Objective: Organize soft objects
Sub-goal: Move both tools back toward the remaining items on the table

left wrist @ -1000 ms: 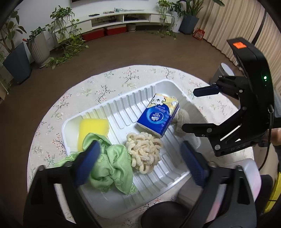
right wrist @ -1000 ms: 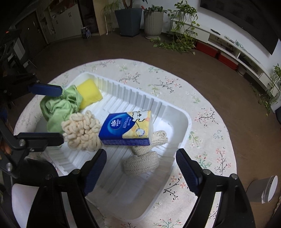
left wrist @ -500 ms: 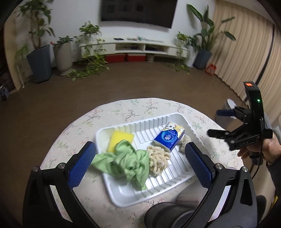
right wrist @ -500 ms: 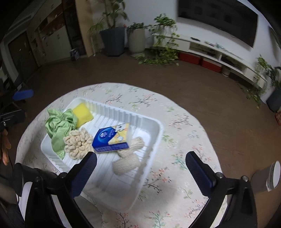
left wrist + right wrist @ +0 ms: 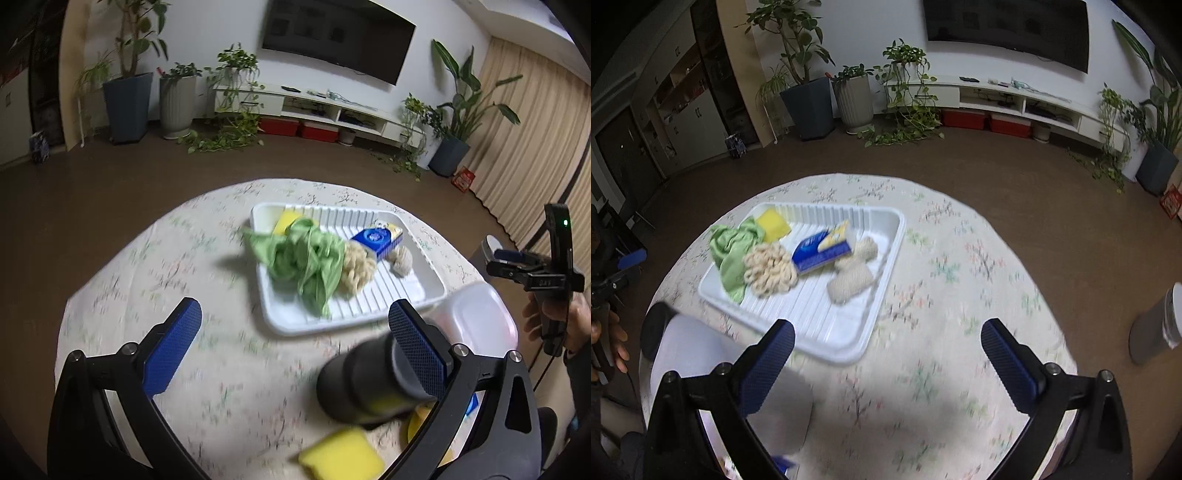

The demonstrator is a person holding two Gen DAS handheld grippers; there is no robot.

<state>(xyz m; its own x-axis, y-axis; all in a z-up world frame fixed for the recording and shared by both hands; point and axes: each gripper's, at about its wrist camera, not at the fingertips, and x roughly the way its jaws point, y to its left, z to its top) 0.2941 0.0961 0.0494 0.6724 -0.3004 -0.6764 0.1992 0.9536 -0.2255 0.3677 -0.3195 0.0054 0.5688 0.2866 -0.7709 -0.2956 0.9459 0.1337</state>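
Claws both empty. Left claw (image 5: 295, 341): blue pads spread wide, nothing between them but floral desk (image 5: 166, 258) cloth. Just by its right pad, a dark cylinder (image 5: 362, 380) lying on the desk, blurred. Below the claw, at the near edge, a loose yellow sponge (image 5: 340, 459) on the cloth. Beyond the right pad, a translucent white lidded box (image 5: 480, 317), touching or just beside the tray corner; cannot tell which.

Ahead of the left claw, up and to the right: white ribbed tray (image 5: 424, 291). In it, a crumpled green cloth (image 5: 303, 258) spilling over the tray's left rim, a second yellow sponge (image 5: 286, 221) at the far corner behind it, a cream knobbly duster (image 5: 356, 266) against the cloth, a blue tissue pack (image 5: 378, 238) beyond that, and a beige knit piece (image 5: 402, 260) to the right.

Right claw (image 5: 888, 363): pads fully apart, only desk cloth between. Tray ahead and to the left of it, same five items inside. Seen from the left camera, the right claw sits at far right, held in a hand (image 5: 554, 317), well clear of the tray.

Off the desk to the right claw's right, a grey cylinder (image 5: 1156, 328) on the brown floor (image 5: 997, 177).
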